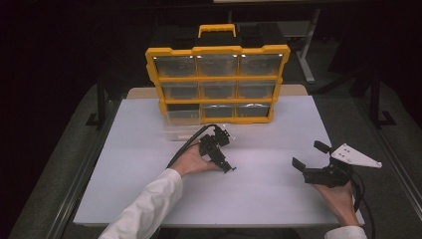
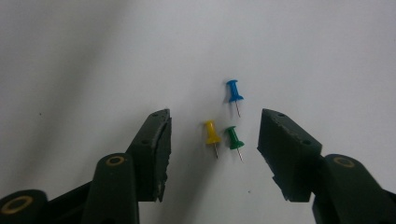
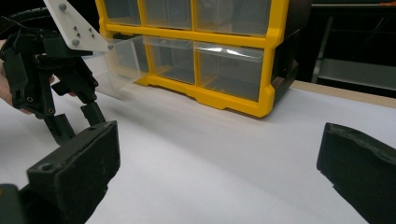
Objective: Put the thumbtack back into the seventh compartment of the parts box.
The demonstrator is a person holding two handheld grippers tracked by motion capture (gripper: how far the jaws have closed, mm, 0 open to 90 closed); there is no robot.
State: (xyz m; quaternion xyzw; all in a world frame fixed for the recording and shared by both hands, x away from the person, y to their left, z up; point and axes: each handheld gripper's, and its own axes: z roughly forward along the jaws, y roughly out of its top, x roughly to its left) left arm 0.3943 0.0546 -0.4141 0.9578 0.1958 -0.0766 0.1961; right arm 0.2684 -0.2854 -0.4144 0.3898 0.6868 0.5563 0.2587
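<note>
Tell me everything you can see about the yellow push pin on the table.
The yellow push pin has a glossy, plastic-looking head and a thin metal point. It lies flat on the white table, its point toward the camera in the left gripper view. The green push pin lies close beside it; whether they touch is unclear. It rests between the jaws of the left gripper, which do not touch it.

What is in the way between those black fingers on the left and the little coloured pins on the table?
Nothing visible. The left gripper points down at the white table, and the yellow pin and green pin lie in the open gap between its fingers, untouched. The blue pin lies just beyond the fingertips.
</note>
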